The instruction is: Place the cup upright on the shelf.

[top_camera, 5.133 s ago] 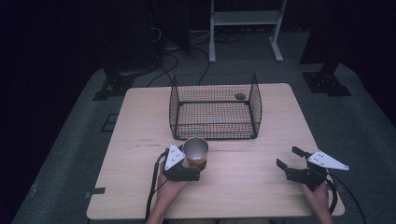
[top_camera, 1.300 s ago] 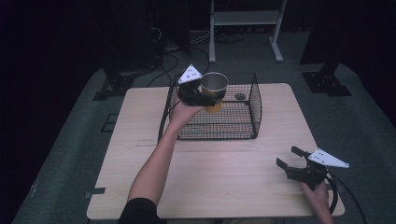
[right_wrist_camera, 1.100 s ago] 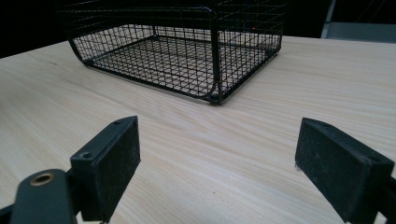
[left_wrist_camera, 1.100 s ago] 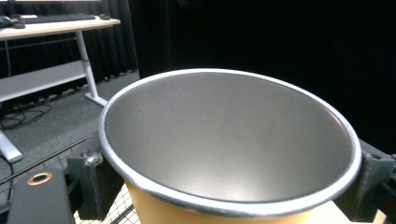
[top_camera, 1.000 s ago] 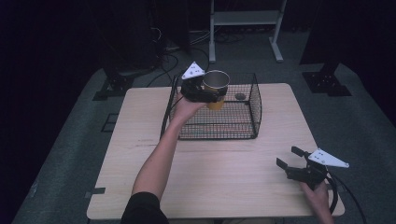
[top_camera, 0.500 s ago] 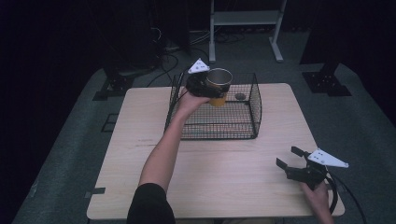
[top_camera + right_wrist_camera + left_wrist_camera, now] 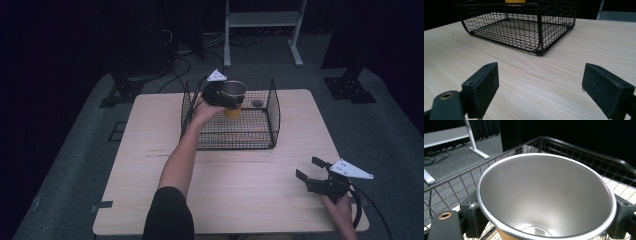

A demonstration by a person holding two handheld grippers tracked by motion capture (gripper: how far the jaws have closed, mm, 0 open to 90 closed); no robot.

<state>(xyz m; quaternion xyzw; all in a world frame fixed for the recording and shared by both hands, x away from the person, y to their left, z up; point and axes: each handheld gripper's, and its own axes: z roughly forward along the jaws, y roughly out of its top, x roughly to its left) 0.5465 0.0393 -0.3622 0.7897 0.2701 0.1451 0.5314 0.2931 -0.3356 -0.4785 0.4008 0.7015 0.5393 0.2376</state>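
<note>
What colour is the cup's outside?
Yellow-orange below a silvery metal rim; the cup shows it best in the high view.

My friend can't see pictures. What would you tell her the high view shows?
The left gripper holds a metal cup with a yellow base above a black wire basket on a wooden table. The right gripper rests open near the table's front right corner, gripping nothing.
</note>
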